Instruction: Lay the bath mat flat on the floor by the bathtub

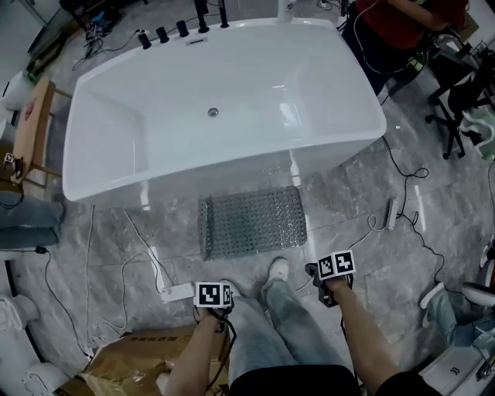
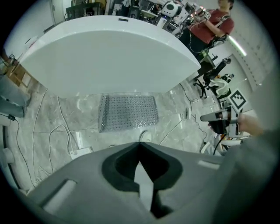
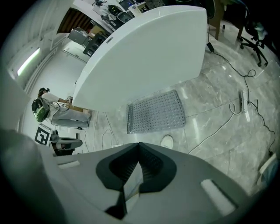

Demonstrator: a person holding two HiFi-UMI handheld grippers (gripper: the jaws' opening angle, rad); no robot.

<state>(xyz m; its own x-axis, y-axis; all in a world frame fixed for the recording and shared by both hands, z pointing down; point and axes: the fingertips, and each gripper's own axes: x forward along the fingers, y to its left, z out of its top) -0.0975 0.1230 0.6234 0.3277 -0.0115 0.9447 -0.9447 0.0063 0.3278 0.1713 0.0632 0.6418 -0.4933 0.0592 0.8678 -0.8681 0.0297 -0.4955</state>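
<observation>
The grey perforated bath mat (image 1: pixel 252 220) lies flat on the marble floor, its long side against the white bathtub (image 1: pixel 216 100). It also shows as the mat (image 2: pixel 128 111) in the left gripper view and the mat (image 3: pixel 156 111) in the right gripper view. My left gripper (image 1: pixel 213 296) hangs beside my left leg, well short of the mat, jaws shut and empty (image 2: pixel 140 143). My right gripper (image 1: pixel 335 272) sits by my right leg, also shut with nothing held (image 3: pixel 139 144).
A white power strip (image 1: pixel 176 291) and cables lie on the floor left of my feet. A cardboard box (image 1: pixel 139 356) is at bottom left. Another power strip (image 1: pixel 392 213) lies right of the mat. An office chair (image 1: pixel 464 116) and a person in red (image 1: pixel 402 23) are beyond the tub.
</observation>
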